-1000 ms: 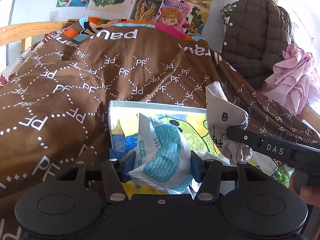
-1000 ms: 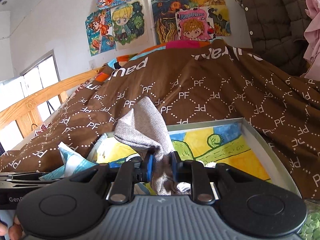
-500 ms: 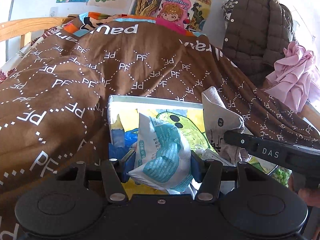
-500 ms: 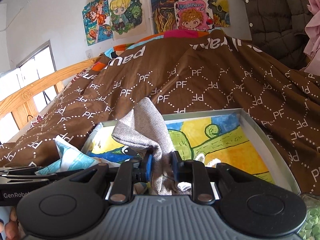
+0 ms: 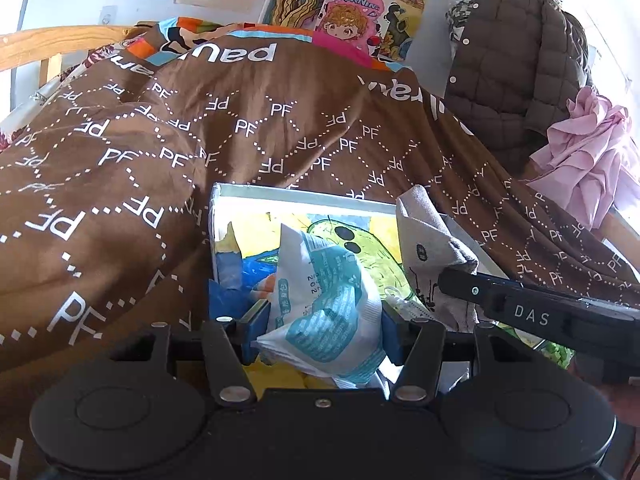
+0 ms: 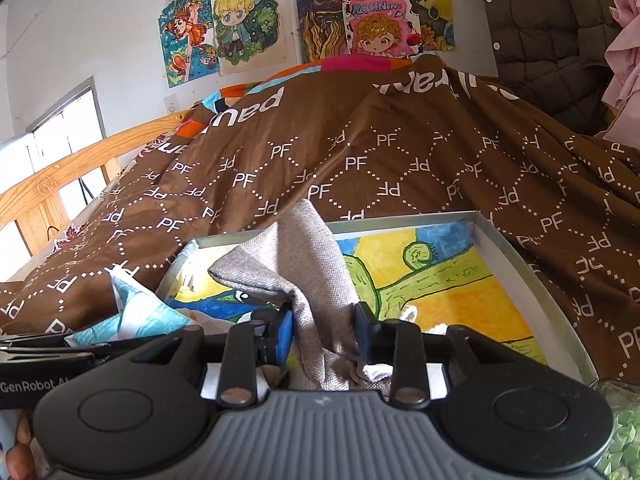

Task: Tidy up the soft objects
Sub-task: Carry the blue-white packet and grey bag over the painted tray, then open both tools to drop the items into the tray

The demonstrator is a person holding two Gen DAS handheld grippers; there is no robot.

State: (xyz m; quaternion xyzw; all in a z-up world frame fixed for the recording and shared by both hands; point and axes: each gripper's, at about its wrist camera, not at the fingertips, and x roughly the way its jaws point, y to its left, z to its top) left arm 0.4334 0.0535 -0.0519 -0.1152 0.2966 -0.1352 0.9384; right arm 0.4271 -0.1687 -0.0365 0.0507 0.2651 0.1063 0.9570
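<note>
The left gripper clamps a crumpled teal-and-white packet over the shallow painted tray. The right gripper pinches a grey fabric pouch, its lower end hidden behind the gripper body.

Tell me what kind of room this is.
Most likely a child's bedroom: a brown duvet covers a bed with a wooden rail, cartoon drawings are taped to the wall, and a quilted jacket hangs nearby.

Bright daylight from the blown-out window, soft shadows, sharp focus, strong fisheye curving, dark vignetted corners
</note>
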